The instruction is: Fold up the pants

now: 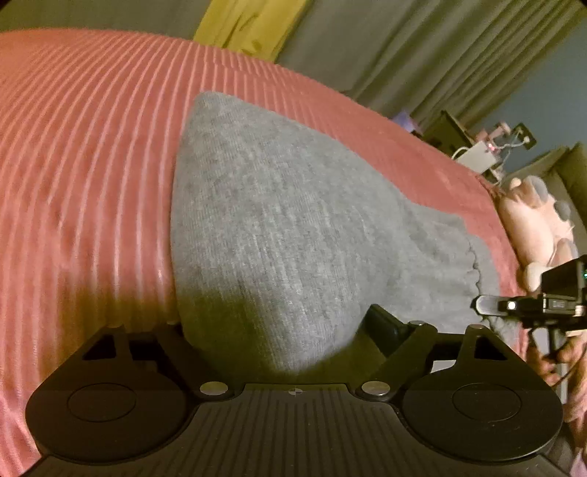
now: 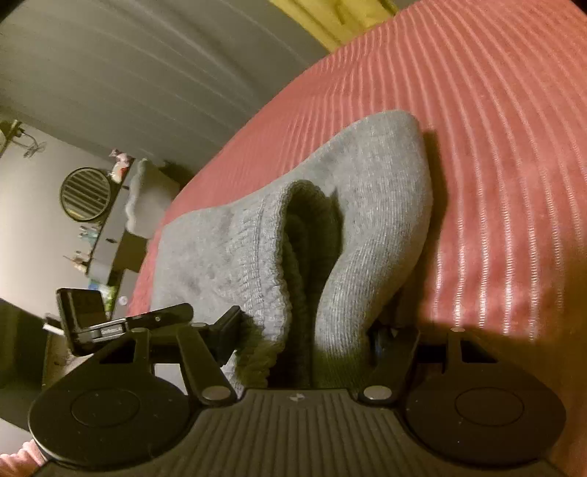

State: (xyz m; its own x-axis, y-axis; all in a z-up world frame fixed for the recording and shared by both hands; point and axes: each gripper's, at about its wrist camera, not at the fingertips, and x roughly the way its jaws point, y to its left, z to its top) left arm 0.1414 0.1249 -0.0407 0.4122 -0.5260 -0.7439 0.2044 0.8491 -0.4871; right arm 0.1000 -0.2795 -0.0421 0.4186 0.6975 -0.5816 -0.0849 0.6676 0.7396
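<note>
Grey knit pants [image 1: 279, 220] lie folded on a pink ribbed bedspread [image 1: 84, 146]. My left gripper [image 1: 275, 326] straddles their near end with its jaws wide, and the cloth lies smooth and flat between them. In the right wrist view the pants [image 2: 385, 190] show their ribbed waistband [image 2: 264, 242], curled up into a ridge. My right gripper [image 2: 304, 330] has that bunched end between its fingers [image 2: 225, 330]; both sides touch cloth and the far finger is half buried. One finger of the right gripper [image 1: 486, 305] shows at the pants' right edge in the left view.
A pink plush toy [image 1: 532, 220] sits off the bed's right edge. A yellow cloth [image 1: 249, 25] and grey curtains [image 1: 403, 55] stand behind the bed. A dark dresser [image 2: 110, 238] with a round mirror [image 2: 86, 192] is beyond the bed's left edge.
</note>
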